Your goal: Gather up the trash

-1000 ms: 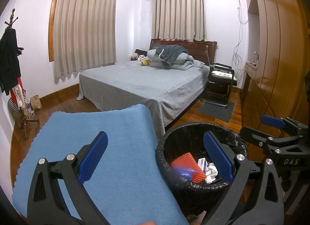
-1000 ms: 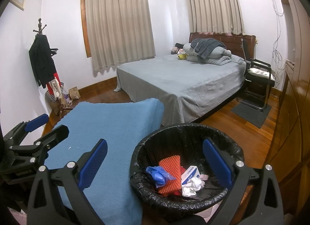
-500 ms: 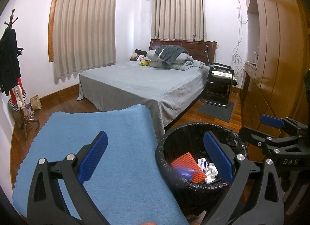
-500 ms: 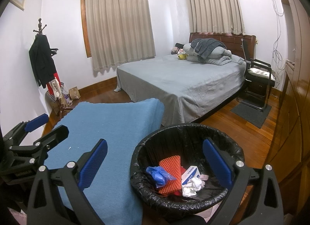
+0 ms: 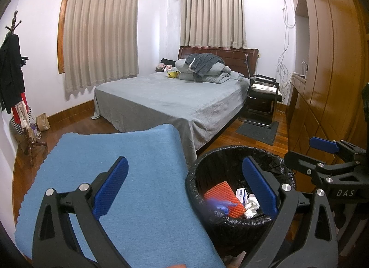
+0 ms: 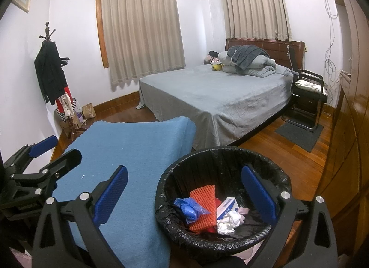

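Bin, black liner, at tabletop right edge: holds orange mesh, blue glove, box, tissue. Left tool, right tool: both spread, empty, prob. task near done.

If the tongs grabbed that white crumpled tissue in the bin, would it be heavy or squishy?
Probably squishy: the crumpled tissue is wrinkled and bunched, so it should flatten when pinched. Likely very light too, lying loosely on other trash in the black-lined bin. It shouldn't roll.

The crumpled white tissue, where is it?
In the right wrist view, the tissue lies inside the black-lined bin, right of the orange mesh, just below the small white box.
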